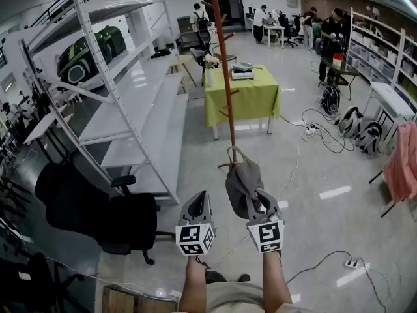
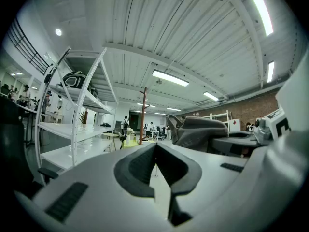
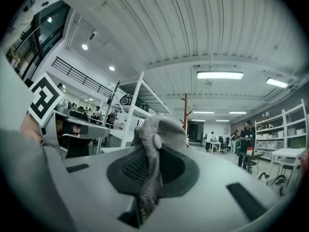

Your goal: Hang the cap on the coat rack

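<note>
The cap (image 1: 242, 177) is picked up but not yet hung: the right gripper (image 1: 256, 199) pinches a fold of its cloth and holds it in the air, while the coat rack (image 1: 225, 77) stands well apart ahead, so I judge that the approach and the hanging on a peg are left. The left gripper (image 1: 197, 201) has its jaws pressed together on nothing. The cap is grey, soft and crumpled, hanging limp with a loop on top.
</note>
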{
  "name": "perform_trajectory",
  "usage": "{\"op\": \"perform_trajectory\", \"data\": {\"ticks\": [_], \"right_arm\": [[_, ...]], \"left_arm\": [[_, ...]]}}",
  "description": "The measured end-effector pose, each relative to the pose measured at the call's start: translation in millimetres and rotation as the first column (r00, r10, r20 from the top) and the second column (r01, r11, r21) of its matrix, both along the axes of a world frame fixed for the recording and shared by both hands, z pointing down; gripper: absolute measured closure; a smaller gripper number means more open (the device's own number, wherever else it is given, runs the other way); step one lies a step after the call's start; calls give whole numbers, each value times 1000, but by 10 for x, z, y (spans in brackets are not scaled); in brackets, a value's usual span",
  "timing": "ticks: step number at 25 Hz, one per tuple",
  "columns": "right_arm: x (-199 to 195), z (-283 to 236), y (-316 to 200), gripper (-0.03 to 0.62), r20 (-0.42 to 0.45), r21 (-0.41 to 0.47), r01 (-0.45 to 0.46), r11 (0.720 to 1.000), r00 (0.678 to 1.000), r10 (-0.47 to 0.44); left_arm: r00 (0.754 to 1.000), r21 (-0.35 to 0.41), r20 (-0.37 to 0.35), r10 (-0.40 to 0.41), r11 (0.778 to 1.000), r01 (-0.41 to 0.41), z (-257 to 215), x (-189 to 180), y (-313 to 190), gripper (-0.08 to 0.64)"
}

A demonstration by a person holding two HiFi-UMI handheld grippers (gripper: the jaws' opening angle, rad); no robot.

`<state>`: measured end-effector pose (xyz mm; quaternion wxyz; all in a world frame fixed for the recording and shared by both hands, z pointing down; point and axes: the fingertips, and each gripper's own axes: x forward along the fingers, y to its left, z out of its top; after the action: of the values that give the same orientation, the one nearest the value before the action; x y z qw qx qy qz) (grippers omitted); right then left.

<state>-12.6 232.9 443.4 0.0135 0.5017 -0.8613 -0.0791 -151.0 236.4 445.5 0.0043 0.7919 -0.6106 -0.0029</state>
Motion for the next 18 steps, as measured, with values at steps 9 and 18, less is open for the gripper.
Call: {"op": "perform_trajectory", "data": {"ticks": [9, 18], "right_arm": [[129, 17, 21, 569, 16, 8, -6, 1000, 1000, 6], [252, 84, 45, 568, 79, 0, -6, 1000, 997, 6]], "left_arm": [[999, 17, 20, 33, 999, -33, -30, 200, 18, 552], [999, 22, 32, 24, 999, -25, -67, 215, 9, 552]]}}
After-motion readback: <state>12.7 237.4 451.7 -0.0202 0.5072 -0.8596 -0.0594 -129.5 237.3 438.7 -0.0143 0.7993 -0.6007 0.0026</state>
